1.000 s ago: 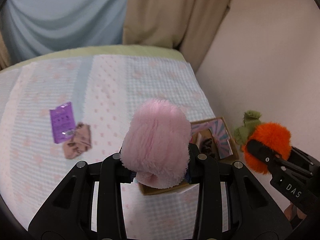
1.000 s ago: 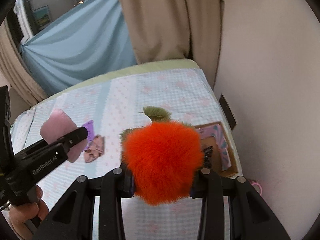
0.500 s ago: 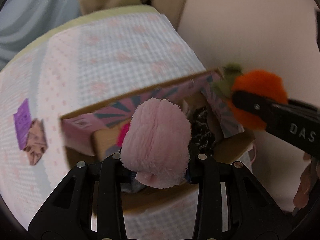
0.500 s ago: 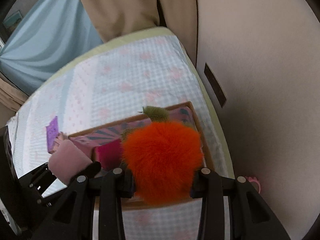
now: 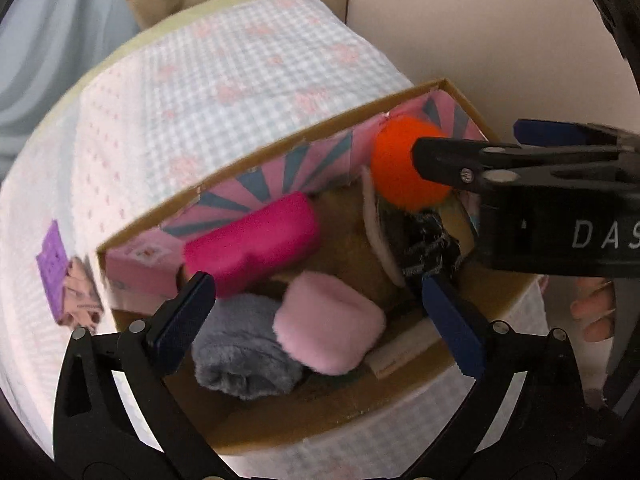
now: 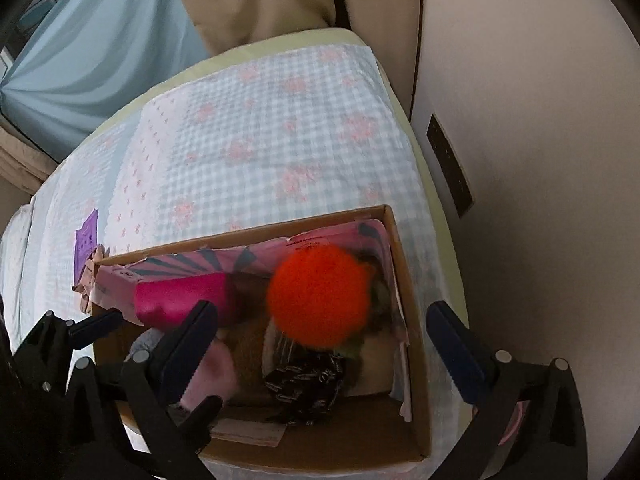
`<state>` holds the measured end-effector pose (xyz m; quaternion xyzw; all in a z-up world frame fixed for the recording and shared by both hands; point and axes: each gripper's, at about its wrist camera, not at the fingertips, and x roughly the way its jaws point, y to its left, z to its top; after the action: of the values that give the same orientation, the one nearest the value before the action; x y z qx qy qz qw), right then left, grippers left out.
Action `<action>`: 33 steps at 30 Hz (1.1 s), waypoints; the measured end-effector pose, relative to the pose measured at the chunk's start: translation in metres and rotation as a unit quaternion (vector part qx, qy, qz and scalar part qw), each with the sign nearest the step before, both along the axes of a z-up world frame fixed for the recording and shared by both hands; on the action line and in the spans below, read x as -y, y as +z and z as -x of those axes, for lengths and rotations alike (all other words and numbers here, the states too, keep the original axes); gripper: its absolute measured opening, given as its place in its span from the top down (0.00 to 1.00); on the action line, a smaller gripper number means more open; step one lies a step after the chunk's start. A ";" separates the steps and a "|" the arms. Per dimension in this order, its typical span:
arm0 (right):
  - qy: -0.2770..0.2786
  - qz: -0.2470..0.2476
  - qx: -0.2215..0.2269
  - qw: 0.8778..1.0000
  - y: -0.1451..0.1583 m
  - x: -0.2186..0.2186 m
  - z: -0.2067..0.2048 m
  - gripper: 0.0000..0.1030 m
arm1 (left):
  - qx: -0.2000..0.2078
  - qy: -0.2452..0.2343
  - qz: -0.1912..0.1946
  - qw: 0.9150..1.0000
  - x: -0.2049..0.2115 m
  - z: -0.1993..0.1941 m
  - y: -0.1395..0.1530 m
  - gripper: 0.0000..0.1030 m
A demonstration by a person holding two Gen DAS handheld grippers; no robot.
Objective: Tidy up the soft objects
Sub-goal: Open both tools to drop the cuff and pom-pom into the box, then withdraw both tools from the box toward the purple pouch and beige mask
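A cardboard box (image 5: 280,144) (image 6: 412,320) stands on the bed near the wall. My left gripper (image 5: 320,312) is open above the box; the pale pink plush (image 5: 328,324) (image 6: 212,376) lies free inside it beside a grey fluffy item (image 5: 244,356). My right gripper (image 6: 320,340) is open over the box; the orange fluffy ball (image 6: 318,296) (image 5: 404,168) is free between its spread fingers, blurred, over the box's right half. A magenta plush (image 5: 256,240) (image 6: 180,296) lies along the back wall of the box.
A dark patterned cloth (image 6: 308,376) and a brown soft item (image 5: 348,240) lie in the box. A purple packet (image 5: 52,264) (image 6: 86,240) and a small pink-brown wrapper (image 5: 80,300) lie on the checked bedspread (image 6: 260,140) left of the box. The wall (image 6: 520,120) is close on the right.
Both grippers have come down over the box and opened. The pink plush has dropped from the left gripper into the box; the orange ball has left the right gripper's hold.
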<state>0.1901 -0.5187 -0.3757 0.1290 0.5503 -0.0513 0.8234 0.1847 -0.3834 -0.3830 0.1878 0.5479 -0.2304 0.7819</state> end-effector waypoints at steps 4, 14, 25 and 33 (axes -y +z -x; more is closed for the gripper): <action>-0.002 -0.001 0.001 1.000 -0.004 -0.001 0.007 0.00 | -0.029 0.005 0.015 0.999 -0.010 0.001 -0.002 0.00; 0.004 0.031 -0.013 0.999 0.016 -0.014 0.019 0.00 | -0.030 0.023 0.039 0.999 -0.032 0.005 0.013 0.00; 0.008 0.062 0.040 0.997 0.113 -0.060 0.055 0.00 | 0.017 0.038 0.083 0.996 -0.086 0.016 0.096 0.00; 0.001 0.073 0.094 0.993 0.189 -0.124 0.087 0.00 | 0.068 0.064 0.110 0.990 -0.154 0.030 0.175 0.00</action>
<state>0.1030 -0.3951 -0.1867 0.0724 0.4656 -0.0781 0.8786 0.1543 -0.2295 -0.2078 0.0803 0.4761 -0.2254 0.8462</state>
